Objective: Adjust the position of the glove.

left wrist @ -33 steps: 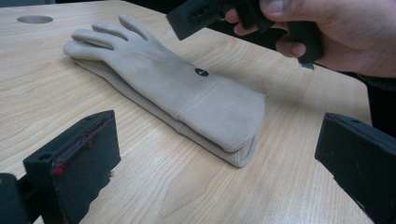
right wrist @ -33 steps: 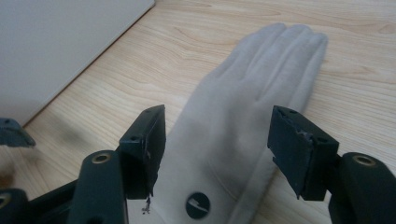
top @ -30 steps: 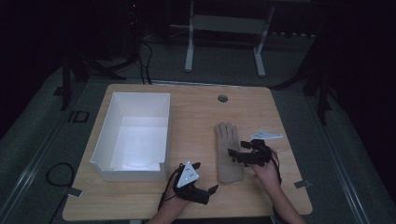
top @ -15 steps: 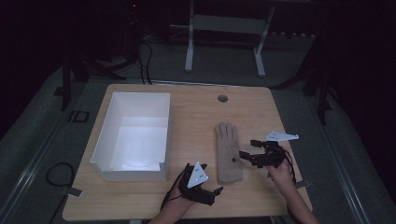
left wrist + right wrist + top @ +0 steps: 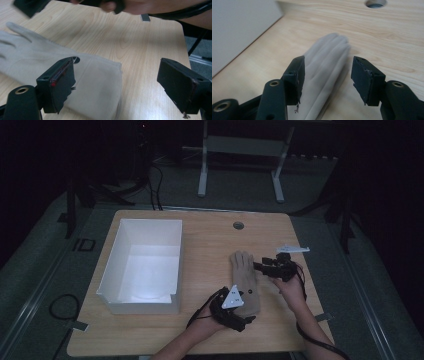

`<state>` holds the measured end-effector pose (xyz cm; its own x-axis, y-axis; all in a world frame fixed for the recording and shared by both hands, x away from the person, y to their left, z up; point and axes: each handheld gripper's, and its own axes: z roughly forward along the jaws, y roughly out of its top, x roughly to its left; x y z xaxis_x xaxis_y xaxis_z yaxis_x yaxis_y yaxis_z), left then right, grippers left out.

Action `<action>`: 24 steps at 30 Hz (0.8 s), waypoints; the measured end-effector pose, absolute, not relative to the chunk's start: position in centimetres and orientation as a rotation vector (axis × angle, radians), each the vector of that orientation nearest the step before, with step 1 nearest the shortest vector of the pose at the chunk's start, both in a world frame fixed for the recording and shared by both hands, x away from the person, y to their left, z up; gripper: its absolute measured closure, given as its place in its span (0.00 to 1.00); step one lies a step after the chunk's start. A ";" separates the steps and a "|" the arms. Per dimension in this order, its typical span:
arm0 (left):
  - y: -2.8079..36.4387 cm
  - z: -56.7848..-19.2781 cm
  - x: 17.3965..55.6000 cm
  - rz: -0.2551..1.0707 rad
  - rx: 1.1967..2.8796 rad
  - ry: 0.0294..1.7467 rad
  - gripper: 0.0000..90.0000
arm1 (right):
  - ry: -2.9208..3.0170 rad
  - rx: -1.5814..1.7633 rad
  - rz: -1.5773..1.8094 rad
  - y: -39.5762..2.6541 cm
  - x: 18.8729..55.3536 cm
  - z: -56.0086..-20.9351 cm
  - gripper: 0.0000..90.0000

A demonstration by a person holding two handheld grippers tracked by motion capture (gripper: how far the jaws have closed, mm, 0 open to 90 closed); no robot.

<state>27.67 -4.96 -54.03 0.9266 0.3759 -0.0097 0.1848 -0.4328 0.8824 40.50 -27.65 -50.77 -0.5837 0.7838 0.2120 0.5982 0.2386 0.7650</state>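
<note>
A: High view. The glove (image 5: pixel 244 282) lies flat on the table (image 5: pixel 210 240), cuff toward the person and fingers pointing away. The left gripper (image 5: pixel 239 316) sits at the cuff end. The right gripper (image 5: pixel 261 266) is just beside the glove's finger end. A white box (image 5: pixel 142 265) stands well apart, beyond the left gripper's far side.

B: Left gripper view. The glove (image 5: pixel 62 75) runs from between the jaws off to the left. One jaw hangs over the cuff, the other over bare table past the cuff's edge. The jaws stand wide and have just been closing. The cuff's edge lies between them, but the pads do not press it. The other hand shows at the top, blurred.

A: Right gripper view. The glove's fingers (image 5: pixel 324 67) lie under and ahead of the gap. The jaws are partly parted and have just been closing. The cloth is below them and not pinched.

B: This view adds the box wall (image 5: pixel 239 27) at its left and a hole (image 5: pixel 375 3) in the table ahead. From above, the hole lies beyond the glove's fingertips.
</note>
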 end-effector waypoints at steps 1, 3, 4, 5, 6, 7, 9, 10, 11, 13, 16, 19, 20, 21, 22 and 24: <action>-5.1 -54.0 27.7 0.222 2.038 0.401 0.17 | 2.303 1.316 1.275 -27.5 41.1 -51.1 0.46; -5.2 -54.1 27.8 0.209 2.047 0.397 0.17 | 2.294 1.365 1.257 -27.1 42.2 -51.8 0.45; -5.2 -54.2 27.8 0.203 2.048 0.399 0.17 | 2.307 1.383 1.269 -26.9 42.7 -52.2 0.45; -5.1 -54.3 27.8 0.201 2.054 0.399 0.17 | 2.305 1.400 1.256 -26.7 43.1 -52.7 0.45; -5.0 -54.5 27.8 0.197 2.054 0.405 0.17 | 2.315 1.411 1.235 -26.5 43.4 -53.1 0.45; -5.0 -54.6 27.9 0.197 2.061 0.412 0.17 | 2.322 1.421 1.214 -26.4 43.7 -53.5 0.44; -4.8 -55.0 28.0 0.187 2.066 0.420 0.17 | 2.335 1.453 1.202 -26.1 44.2 -54.3 0.43; -4.7 -55.1 28.0 0.185 2.069 0.428 0.17 | 2.337 1.462 1.195 -26.0 44.3 -54.6 0.43; -4.5 -55.2 28.1 0.178 2.072 0.430 0.17 | 2.341 1.469 1.198 -26.0 44.4 -54.8 0.42; -4.3 -55.5 28.1 0.177 2.081 0.438 0.17 | 2.358 1.496 1.193 -25.9 44.6 -55.1 0.41; -3.9 -55.7 28.1 0.173 2.089 0.441 0.18 | 2.382 1.533 1.209 -25.8 44.8 -55.5 0.41; -3.8 -55.9 28.1 0.170 2.094 0.440 0.19 | 2.405 1.535 1.257 -25.8 44.9 -55.8 0.51; -3.7 -56.0 28.1 0.167 2.098 0.439 0.20 | 2.441 1.522 1.304 -25.6 44.8 -55.9 0.69; -3.7 -56.1 28.1 0.174 2.100 0.435 0.21 | 2.448 1.492 1.301 -25.4 44.7 -55.8 0.72; -3.7 -56.1 28.1 0.174 2.100 0.435 0.22 | 2.453 1.434 1.261 -25.0 44.3 -55.5 0.77; -3.9 -56.1 28.0 0.191 2.109 0.418 0.23 | 2.455 1.327 1.163 -24.0 43.7 -54.9 0.80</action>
